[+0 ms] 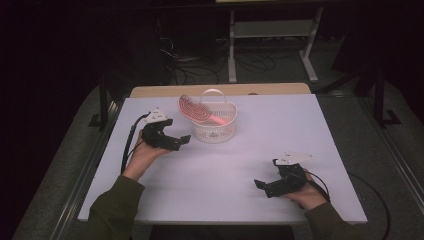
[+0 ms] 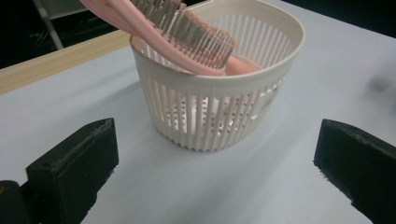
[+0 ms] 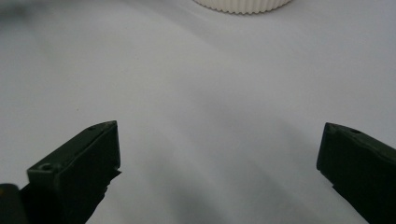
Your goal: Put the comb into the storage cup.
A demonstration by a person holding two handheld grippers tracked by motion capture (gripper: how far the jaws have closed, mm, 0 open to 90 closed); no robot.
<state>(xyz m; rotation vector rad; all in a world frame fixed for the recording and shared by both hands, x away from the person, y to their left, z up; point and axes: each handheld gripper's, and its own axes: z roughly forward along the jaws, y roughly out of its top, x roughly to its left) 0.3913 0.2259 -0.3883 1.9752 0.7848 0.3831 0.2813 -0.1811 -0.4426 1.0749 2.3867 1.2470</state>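
Note:
A white slatted basket stands at the back middle of the white table, and a pink hairbrush leans in it, head up over the left rim. In the left gripper view the basket is close ahead and the hairbrush rests across its rim. My left gripper hovers just left of the basket, open and holding nothing. My right gripper is low near the front right of the table, open and holding nothing. The basket's bottom edge shows at the top of the right gripper view.
The white table top lies on a wooden table whose edge shows behind it. Beyond are a dark floor with cables and a white frame's legs. Metal rails run along both sides.

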